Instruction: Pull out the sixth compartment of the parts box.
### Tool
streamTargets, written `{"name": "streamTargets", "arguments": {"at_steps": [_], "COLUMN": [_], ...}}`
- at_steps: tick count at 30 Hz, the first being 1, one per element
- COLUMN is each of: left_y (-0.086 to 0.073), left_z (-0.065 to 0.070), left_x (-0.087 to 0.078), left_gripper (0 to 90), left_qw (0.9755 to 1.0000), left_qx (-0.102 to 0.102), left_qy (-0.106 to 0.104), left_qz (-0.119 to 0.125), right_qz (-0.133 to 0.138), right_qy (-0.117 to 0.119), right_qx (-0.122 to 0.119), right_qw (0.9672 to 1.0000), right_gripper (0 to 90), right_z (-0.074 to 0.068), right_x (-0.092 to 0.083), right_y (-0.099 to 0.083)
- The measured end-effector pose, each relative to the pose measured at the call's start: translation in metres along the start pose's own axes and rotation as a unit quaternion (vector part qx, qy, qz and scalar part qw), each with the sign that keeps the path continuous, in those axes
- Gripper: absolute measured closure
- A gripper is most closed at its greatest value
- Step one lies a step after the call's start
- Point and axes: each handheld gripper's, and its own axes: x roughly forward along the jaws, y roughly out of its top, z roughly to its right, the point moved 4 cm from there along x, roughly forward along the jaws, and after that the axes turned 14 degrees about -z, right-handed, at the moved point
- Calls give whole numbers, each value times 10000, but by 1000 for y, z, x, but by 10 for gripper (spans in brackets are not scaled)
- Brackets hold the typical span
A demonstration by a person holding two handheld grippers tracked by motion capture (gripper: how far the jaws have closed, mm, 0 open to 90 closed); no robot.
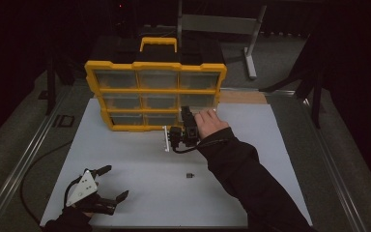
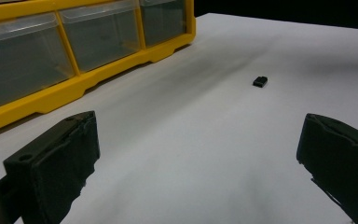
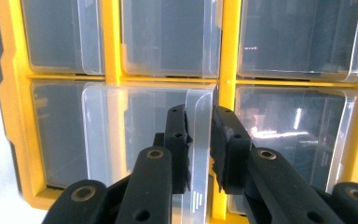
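We have the white table (image 1: 140,193) spread out in front of us, and standing at its far side is the yellow organizer (image 1: 155,95), a three-by-three grid of clear bins under a yellow handle. In the left gripper view its bottom row (image 2: 65,44) runs along the upper left, base frame sitting on the white surface.

Now to the right arm, dark sleeve (image 1: 244,179) reaching in from the lower right, hand (image 1: 210,123) up at the organizer's lower right corner. The right gripper (image 3: 199,140) is on a clear bin (image 3: 144,135) that stands forward of its slot in the frame, in the lower row as that camera sees it. The jaws are narrow and clamped on the bin's side wall, one pad on each face of the plastic.

Down at the near left corner sits the left gripper (image 1: 113,182), grey plate on top, jaws spread wide with nothing between them, just above the table.

And the smallest item: a little black part (image 1: 190,175) lying alone on the table, near the right sleeve and well apart from the organizer.
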Motion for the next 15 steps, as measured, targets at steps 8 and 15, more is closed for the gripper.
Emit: {"name": "streamTargets", "arguments": {"at_steps": [8,15], "left_y": [0,0], "left_z": [1,0], "left_x": [0,0], "left_gripper": [4,4], "left_qw": [10000,10000], "left_qx": [14,9], "left_qy": [12,16], "left_qz": [0,2], "right_qz": [92,152], "right_qy": [-19,1], "right_qx": [32,-5], "right_qw": [10000,9999], "right_gripper": [774,773], "right_z": [-3,-3], "right_x": [-10,-16], "right_y": [-2,-5]}}
